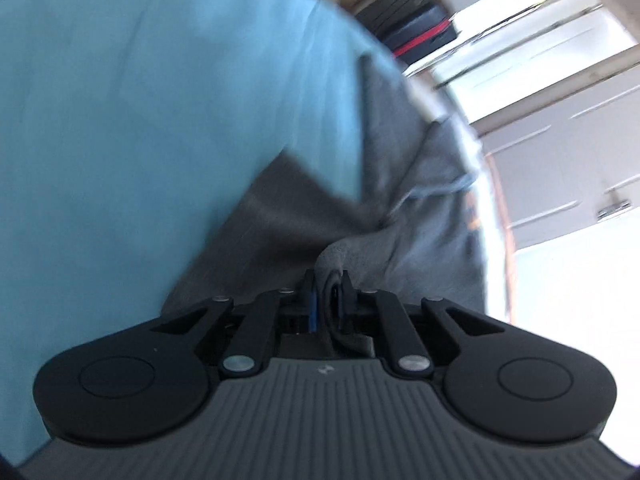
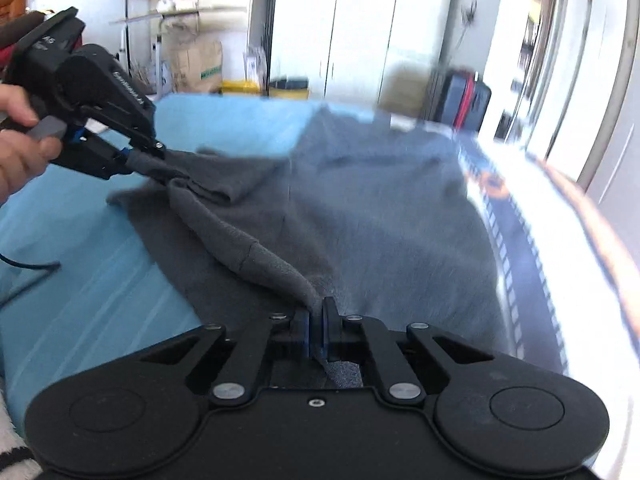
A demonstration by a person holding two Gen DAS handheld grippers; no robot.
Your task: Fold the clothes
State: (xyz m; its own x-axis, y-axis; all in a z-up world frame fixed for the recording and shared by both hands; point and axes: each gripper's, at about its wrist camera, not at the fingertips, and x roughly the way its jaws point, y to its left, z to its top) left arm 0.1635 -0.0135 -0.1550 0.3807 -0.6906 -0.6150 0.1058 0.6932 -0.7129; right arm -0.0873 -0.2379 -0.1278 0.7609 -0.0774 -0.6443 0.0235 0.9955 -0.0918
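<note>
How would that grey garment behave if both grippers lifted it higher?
Probably floppy: the grey garment sags between the left gripper and right gripper. Likely light, since small pinches hold it. It seems to drag, not slide, over the blue sheet.

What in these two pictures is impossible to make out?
- Grey garment: its type; bunched and motion-blurred in both views.
- Pattern at the bed's far edge: washed out by glare, right wrist view.
- Garment's near part: hidden behind the right gripper and left gripper bodies.
</note>
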